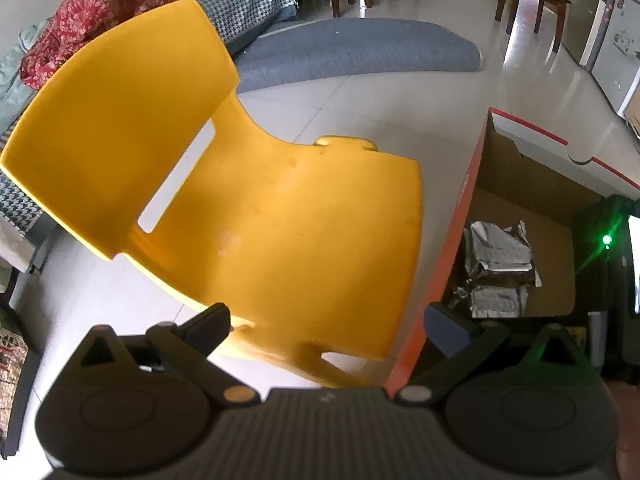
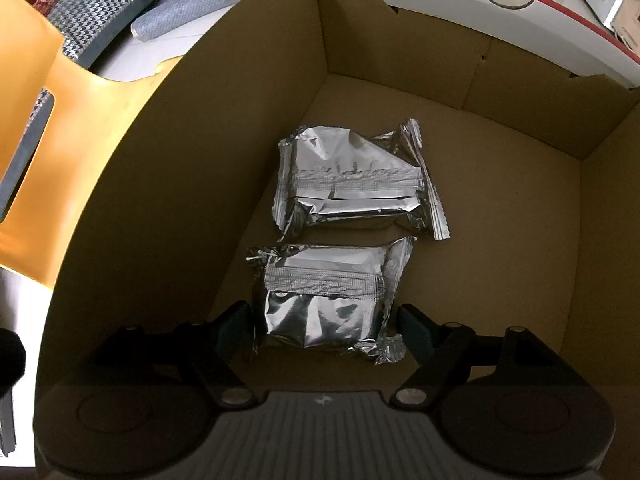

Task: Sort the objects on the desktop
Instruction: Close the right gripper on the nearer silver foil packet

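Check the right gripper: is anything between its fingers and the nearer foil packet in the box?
Nothing visible blocks it. The right gripper is open inside the cardboard box, its fingers straddling the nearer foil packet. The farther foil packet lies beyond it, clear of the fingers.

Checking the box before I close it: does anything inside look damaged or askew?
Nothing stands out. Two foil packets, crinkled but unopened, lie flat side by side on the cardboard box floor.
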`<state>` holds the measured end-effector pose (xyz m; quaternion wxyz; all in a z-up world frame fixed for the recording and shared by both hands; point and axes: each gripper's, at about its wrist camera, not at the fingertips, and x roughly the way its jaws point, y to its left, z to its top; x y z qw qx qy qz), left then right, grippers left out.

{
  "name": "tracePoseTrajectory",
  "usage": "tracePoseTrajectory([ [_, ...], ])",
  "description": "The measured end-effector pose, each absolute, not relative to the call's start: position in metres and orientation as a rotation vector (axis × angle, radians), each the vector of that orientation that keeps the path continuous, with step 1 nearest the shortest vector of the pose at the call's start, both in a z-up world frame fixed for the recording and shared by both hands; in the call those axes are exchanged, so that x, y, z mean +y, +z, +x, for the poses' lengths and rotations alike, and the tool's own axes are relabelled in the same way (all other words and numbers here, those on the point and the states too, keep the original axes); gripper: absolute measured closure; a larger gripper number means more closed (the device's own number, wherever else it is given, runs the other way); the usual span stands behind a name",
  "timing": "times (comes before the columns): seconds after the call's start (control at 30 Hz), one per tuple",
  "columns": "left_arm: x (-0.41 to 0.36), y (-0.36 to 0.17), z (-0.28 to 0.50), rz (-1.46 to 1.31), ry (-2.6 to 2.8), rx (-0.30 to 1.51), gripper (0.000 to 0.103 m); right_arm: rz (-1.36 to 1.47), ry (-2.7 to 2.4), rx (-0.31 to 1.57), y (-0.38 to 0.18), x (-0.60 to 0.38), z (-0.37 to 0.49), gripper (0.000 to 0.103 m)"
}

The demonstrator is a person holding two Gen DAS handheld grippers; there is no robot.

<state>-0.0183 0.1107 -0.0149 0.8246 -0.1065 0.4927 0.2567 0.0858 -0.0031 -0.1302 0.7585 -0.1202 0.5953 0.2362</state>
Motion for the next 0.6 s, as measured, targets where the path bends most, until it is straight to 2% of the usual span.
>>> tracePoseTrajectory([
  [0.6,0.1085,-0.0099,-0.0180,-0.201,0.564,1.014,0.000,-0.270,0.518,1.298,-0.1305,-0.0044,0.0915,0.023],
])
